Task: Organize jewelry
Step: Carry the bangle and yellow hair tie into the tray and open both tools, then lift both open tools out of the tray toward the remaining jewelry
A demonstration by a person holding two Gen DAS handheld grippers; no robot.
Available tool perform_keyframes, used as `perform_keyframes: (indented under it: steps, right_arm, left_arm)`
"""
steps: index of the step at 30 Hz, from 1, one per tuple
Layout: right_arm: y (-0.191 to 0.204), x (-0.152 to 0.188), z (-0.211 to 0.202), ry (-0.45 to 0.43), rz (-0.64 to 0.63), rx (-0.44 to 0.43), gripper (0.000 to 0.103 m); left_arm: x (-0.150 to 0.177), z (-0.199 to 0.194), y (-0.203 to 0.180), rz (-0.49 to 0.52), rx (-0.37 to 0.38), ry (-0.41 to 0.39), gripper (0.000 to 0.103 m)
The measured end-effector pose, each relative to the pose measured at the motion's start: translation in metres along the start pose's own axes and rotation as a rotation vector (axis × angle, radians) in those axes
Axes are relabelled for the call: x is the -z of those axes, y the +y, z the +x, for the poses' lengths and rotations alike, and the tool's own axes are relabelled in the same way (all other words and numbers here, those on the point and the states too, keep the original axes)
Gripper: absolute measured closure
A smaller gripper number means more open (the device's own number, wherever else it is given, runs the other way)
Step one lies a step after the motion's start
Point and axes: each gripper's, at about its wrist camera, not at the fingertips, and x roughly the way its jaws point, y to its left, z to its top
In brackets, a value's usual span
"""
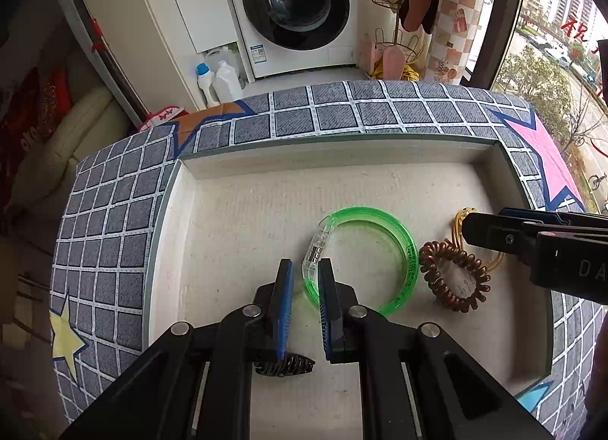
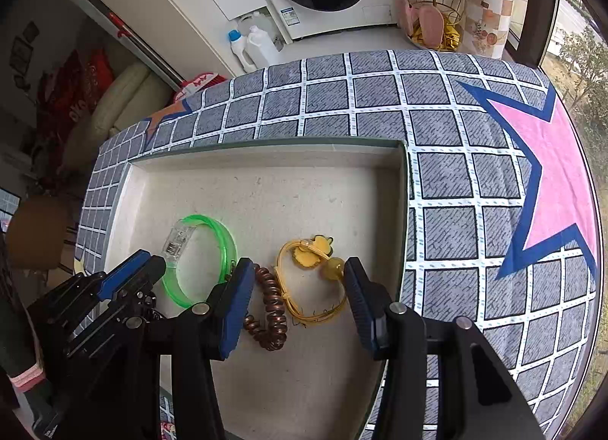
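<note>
The right gripper [image 2: 300,288], jaws apart, hung over the yellow hair tie [image 2: 307,284]; the left gripper [image 1: 306,288], nearly together, held nothing beside the green bangle [image 1: 364,257].

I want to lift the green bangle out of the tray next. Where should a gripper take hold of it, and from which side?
Grip the plain green band of the green bangle, on the far arc away from its clear clasp, coming straight down from above. It lies flat in the tray, so one finger can go inside the ring and one outside. The copper coil hair tie crowds its near-right edge.

green bangle [image 1: 380,250], copper hair tie [image 1: 454,274], yellow cord [image 2: 304,288]
</note>
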Motion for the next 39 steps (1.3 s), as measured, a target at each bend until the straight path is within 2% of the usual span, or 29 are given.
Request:
perform_keyframes:
  steps: [2, 6, 8, 9, 10, 13, 15, 21, 22, 23, 27, 34, 39]
  right_arm:
    - [0.002, -0.001, -0.007, -0.018, 0.013, -0.013, 0.050]
    - [0.007, 0.000, -0.023, -0.053, 0.031, -0.033, 0.037]
    - [0.010, 0.003, -0.031, -0.067, 0.037, -0.043, 0.037]
    - [0.011, 0.005, -0.036, -0.072, 0.041, -0.049, 0.035]
    - [0.013, 0.007, -0.039, -0.077, 0.045, -0.056, 0.034]
    - [0.020, 0.017, -0.050, -0.090, 0.050, -0.069, 0.033]
    - [0.023, 0.025, -0.058, -0.098, 0.052, -0.080, 0.019]
    - [0.036, 0.056, -0.077, -0.110, 0.055, -0.104, 0.018]
    - [0.037, 0.062, -0.080, -0.110, 0.053, -0.106, 0.012]
    - [0.039, 0.067, -0.083, -0.113, 0.052, -0.107, 0.000]
    - [0.048, 0.093, -0.093, -0.115, 0.038, -0.113, 0.000]
    - [0.057, 0.145, -0.096, -0.022, 0.017, -0.061, 0.000]
    - [0.052, 0.183, -0.091, 0.036, 0.058, -0.026, 0.000]
  left_arm:
    - [-0.001, -0.009, 0.004, -0.011, 0.007, -0.025, 0.077]
    - [0.002, -0.027, 0.015, -0.035, 0.024, -0.061, 0.076]
    - [0.007, -0.035, 0.022, -0.055, 0.027, -0.066, 0.021]
    - [0.011, -0.041, 0.026, -0.074, 0.010, -0.078, 0.000]
    - [0.015, -0.050, 0.030, -0.088, 0.001, -0.114, 0.000]
    - [0.029, -0.062, 0.038, -0.078, 0.005, -0.106, 0.000]
    - [0.042, -0.068, 0.044, -0.075, -0.004, -0.096, 0.000]
    - [0.088, -0.087, 0.069, -0.101, -0.036, -0.054, 0.000]
    - [0.096, -0.090, 0.074, -0.111, -0.039, -0.045, 0.000]
    - [0.103, -0.093, 0.078, -0.119, -0.041, -0.037, 0.000]
    - [0.131, -0.101, 0.094, -0.137, -0.053, -0.005, 0.000]
    - [0.176, -0.109, 0.112, -0.184, -0.060, 0.055, 0.000]
    - [0.202, -0.103, 0.113, -0.199, -0.011, 0.113, 0.000]
